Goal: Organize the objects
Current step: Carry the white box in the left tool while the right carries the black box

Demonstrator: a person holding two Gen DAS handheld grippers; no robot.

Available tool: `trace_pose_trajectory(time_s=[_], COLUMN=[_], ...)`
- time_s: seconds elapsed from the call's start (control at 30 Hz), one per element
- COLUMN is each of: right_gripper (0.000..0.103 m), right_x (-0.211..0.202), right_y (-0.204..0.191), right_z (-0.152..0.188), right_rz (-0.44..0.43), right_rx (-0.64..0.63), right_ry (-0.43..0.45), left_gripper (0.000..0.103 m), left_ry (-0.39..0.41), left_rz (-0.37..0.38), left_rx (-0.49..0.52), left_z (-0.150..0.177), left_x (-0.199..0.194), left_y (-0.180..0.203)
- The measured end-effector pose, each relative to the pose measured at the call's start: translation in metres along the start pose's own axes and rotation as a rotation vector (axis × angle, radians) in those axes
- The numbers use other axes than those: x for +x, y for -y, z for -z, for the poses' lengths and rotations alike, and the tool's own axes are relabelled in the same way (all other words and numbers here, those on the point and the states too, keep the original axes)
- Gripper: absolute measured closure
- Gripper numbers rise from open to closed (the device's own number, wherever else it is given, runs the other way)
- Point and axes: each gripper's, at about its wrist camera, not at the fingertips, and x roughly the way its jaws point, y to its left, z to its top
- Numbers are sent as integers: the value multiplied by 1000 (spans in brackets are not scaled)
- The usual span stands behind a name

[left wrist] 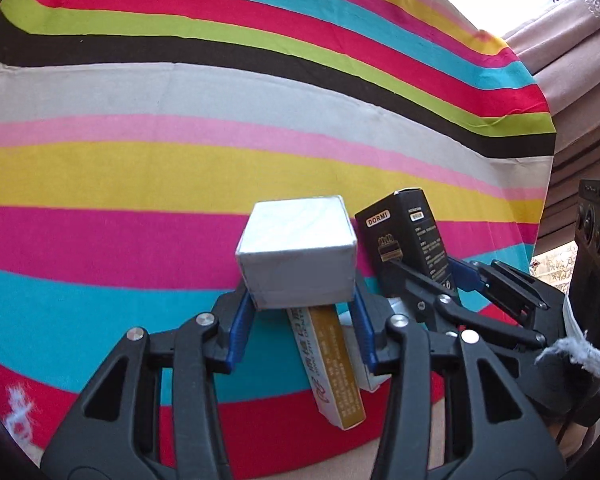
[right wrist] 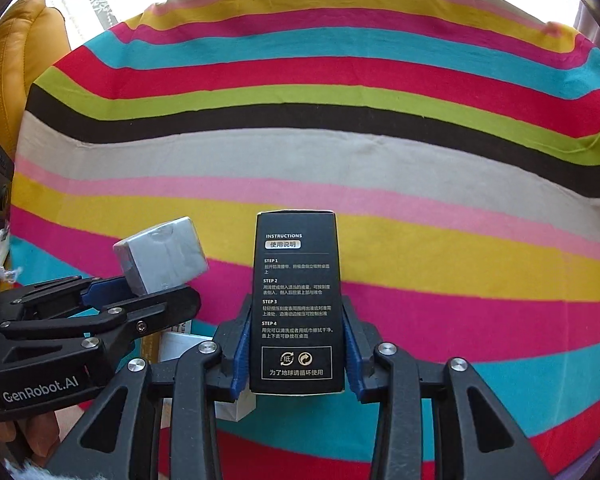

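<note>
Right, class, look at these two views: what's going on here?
A person is sorting small boxes over a bright striped cloth, with a two-finger tool in each hand. The left tool grips a silver-grey cube-shaped box; the right tool grips a tall black cardboard box printed with instructions. A white-and-gold carton lies on the cloth beneath them.

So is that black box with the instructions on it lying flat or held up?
Held up. The black box stands on end between the right gripper pads, above the striped cloth, its printed text reading upright.
</note>
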Motion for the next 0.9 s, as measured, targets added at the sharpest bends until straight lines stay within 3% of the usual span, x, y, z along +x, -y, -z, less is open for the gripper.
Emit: trace_pose_trajectory(time_s=[0.1,0.27,0.4,0.6,0.9], right_gripper=[64,64,64,64,64], right_x=[-13,-51,-81,-104,-129], right_y=[-6,-3,-5,-13,0], right_z=[21,48,72,111,155], right_rz=[-3,63,94,138,164], right_rx=[2,47,67,82,133], right_ry=[6,111,177,214,231], left_gripper=[55,55,55,55,55], left_ry=[46,169,220,234,228], left_rz=[-31,-113,-135,-145,-166], left_rx=[1,20,71,101,164], left_z=[18,35,59,99,130], left_x=[-17,-51,-68,-80,-78], left_y=[3,14,35,51,84])
